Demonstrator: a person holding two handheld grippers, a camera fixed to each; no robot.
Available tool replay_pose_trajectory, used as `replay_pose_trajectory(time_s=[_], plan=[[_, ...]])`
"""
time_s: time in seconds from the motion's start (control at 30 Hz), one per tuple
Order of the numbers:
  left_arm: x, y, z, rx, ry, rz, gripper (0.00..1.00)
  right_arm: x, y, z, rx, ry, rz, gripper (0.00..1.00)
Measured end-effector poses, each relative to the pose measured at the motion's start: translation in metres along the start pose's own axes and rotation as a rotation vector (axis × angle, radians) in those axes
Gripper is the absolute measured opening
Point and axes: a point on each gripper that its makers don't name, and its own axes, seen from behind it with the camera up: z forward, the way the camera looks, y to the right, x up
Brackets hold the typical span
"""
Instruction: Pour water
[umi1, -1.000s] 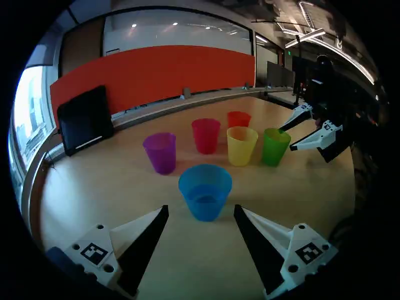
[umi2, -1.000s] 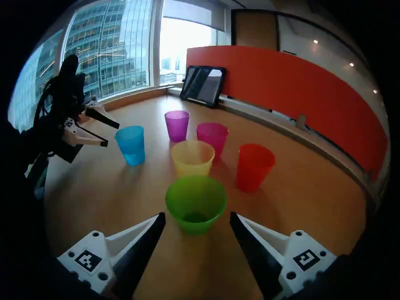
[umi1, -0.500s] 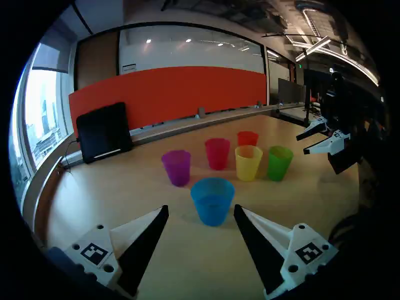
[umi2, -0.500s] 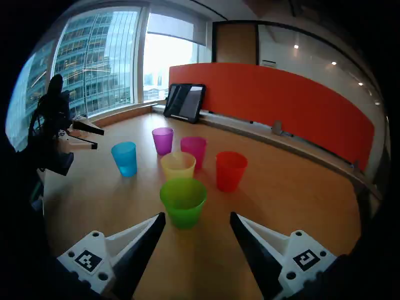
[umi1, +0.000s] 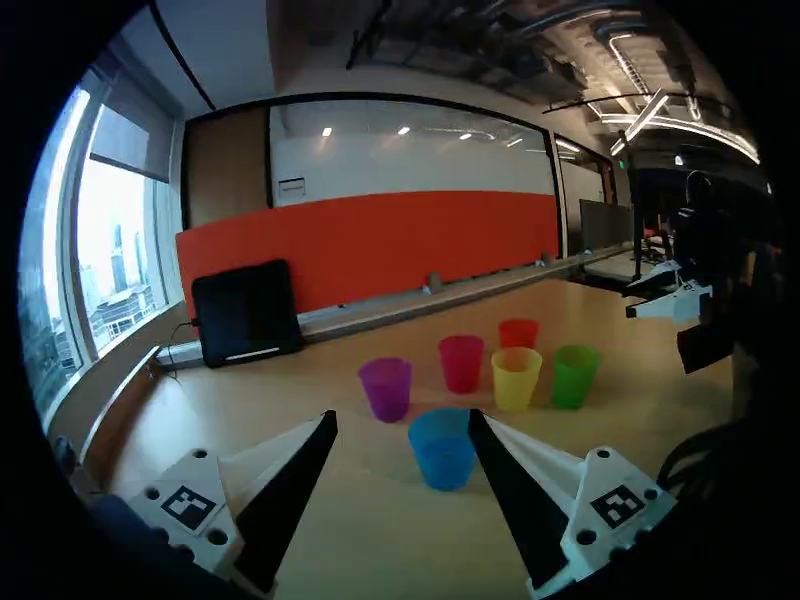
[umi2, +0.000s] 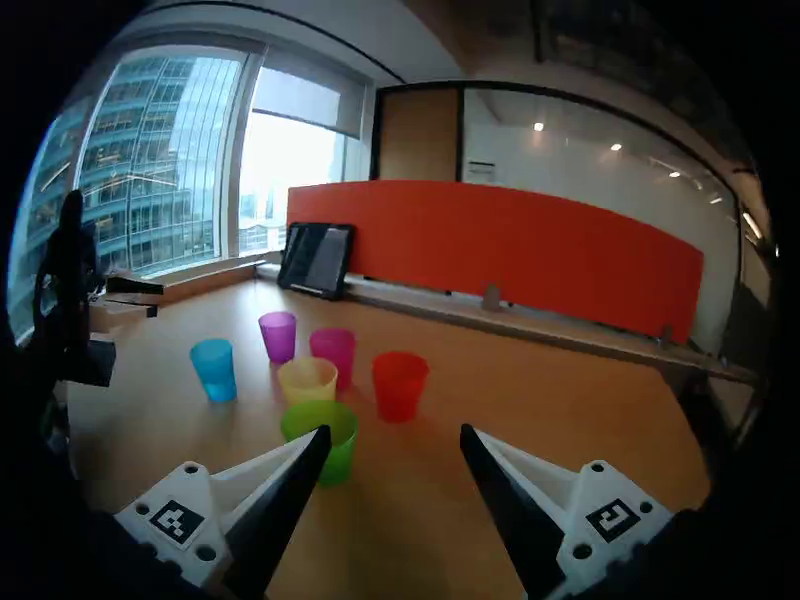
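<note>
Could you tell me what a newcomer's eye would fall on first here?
Six bright cups cluster on the wooden table, the blue cup nearest the left gripper and the green cup nearest the right gripper. Behind them runs a long orange panel, with a dark screen leaning at one end.

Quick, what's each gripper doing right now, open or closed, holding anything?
Left gripper: open, holding nothing; the blue plastic cup stands apart from it.
Right gripper: open, holding nothing.
</note>
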Motion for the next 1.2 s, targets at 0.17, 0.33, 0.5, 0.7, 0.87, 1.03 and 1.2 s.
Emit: replay_pose_trajectory(time_s=[0.17, 0.33, 0.5, 0.7, 0.87, 1.03, 1.2], plan=[[0.015, -0.008, -0.005, 0.054, 0.060, 0.006, 0.97, 0.012, 0.016, -0.005, -0.083, 0.061, 0.004, 1.00], [0.026, -0.013, -0.009, 0.101, 0.108, 0.010, 0.97, 0.021, 0.032, -0.009, -0.168, 0.115, 0.001, 1.00], [0.034, -0.014, -0.013, 0.136, 0.145, 0.018, 0.97, 0.032, 0.041, -0.013, -0.235, 0.170, 0.009, 1.00], [0.037, -0.012, -0.013, 0.146, 0.162, -0.005, 0.97, 0.044, 0.049, -0.020, -0.293, 0.235, 0.044, 1.00], [0.038, -0.016, -0.013, 0.165, 0.176, -0.045, 0.97, 0.049, 0.058, -0.027, -0.336, 0.281, 0.075, 1.00], [0.041, -0.018, -0.013, 0.186, 0.187, -0.064, 0.97, 0.049, 0.066, -0.031, -0.376, 0.303, 0.085, 1.00], [0.046, -0.024, -0.013, 0.230, 0.204, -0.066, 0.97, 0.047, 0.067, -0.036, -0.397, 0.308, 0.089, 1.00]])
